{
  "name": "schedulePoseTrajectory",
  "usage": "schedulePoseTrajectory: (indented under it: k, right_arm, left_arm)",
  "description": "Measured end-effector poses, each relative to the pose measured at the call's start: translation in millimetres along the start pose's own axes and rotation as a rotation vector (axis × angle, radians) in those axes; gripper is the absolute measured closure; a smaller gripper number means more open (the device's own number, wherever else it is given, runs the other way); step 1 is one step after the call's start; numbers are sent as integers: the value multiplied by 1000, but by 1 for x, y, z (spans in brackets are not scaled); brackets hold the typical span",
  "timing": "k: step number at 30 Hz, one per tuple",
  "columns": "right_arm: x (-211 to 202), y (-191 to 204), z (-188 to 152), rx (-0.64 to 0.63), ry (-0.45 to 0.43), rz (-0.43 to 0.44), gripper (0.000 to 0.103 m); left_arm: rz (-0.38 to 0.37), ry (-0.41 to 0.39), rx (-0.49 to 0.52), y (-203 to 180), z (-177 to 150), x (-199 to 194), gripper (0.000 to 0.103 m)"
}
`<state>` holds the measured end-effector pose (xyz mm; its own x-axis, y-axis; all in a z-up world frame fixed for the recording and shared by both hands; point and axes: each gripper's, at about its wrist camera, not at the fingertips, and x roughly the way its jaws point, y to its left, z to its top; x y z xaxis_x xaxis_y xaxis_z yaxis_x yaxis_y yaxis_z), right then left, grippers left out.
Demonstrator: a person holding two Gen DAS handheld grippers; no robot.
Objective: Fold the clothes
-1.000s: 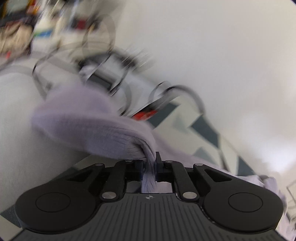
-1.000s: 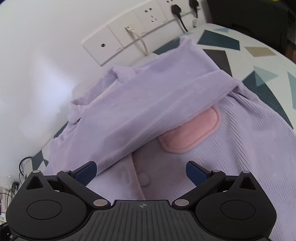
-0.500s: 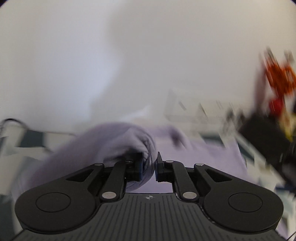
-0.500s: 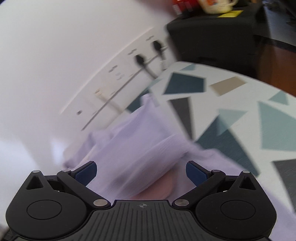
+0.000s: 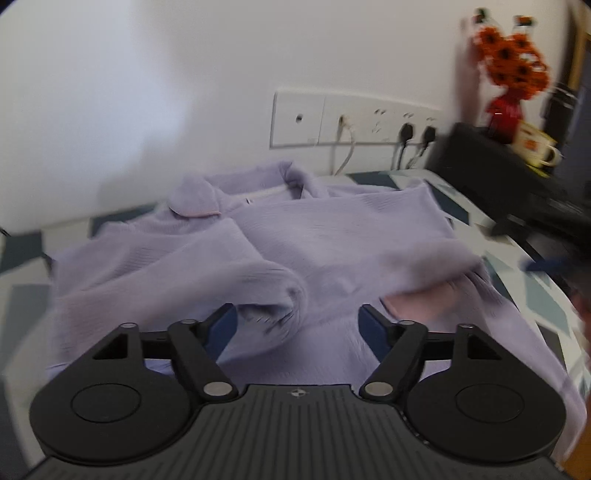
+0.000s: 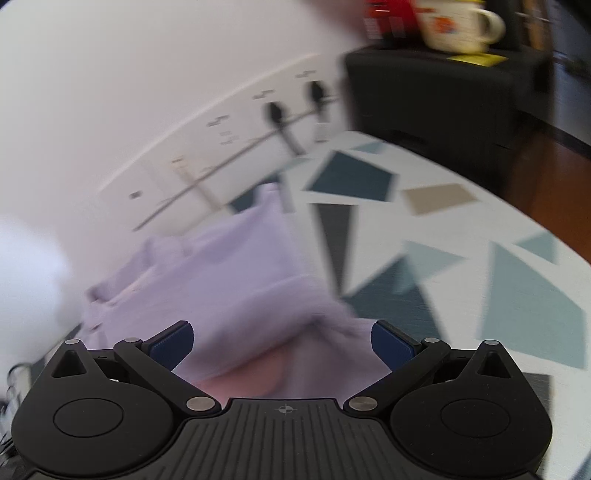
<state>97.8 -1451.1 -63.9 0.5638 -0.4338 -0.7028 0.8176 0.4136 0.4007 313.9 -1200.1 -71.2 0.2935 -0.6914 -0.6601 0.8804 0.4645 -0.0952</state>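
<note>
Garment: a lilac ribbed-knit top (image 5: 332,236) lies spread on the bench (image 6: 443,236), collar at the far side by the wall, both sleeves folded in across the front.
Left sleeve: its soft rounded cuff (image 5: 284,295) lies just ahead of the left gripper (image 5: 297,321), touching neither pad.
Pocket: a pink patch (image 5: 421,306) peeks from under the right sleeve.
Left gripper: its jaws have just been opening and stand wide over the cloth, gripping nothing.
Right gripper: the right gripper (image 6: 282,341) is also spread wide, empty, above the garment's right part; the view is blurred.
Bench surface: pale cover with teal, dark and tan angular shapes.
Wall: white, with a row of socket plates (image 5: 351,120); two black plugs and a white cable hang down behind the collar.
Far right: a black box (image 5: 491,166) stands by the garment's right edge, bearing a cream mug (image 6: 458,26) and a red vase of orange flowers (image 5: 509,74).
</note>
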Motion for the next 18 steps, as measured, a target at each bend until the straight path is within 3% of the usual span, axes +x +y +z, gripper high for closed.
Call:
schedulePoseTrajectory:
  k: [1,4,7,8,15,18]
  right_arm:
    - [2,10,0,-24,5,23,1]
    - [11,51,-11,-166,19,81,1]
    - [14,102,-36,-372,-2,116,1]
    - [15,120,-47,-451,-7,130,1]
    - [11,222,-146,-1096,-90,268,1]
    - [18,245,-190,-1402,-151,161,1]
  left_arm:
    - [-6,-5,18,2,-2,-13,27]
    - [94,38,-12,35,-29,-29,27]
    - [289,124,-55,69,-56,-28,27]
    - [310,141,-85,79,-63,-28,27]
    - [352,197,-199,107,-86,-13,30]
    - [327,199,-280,116,-87,-13,31]
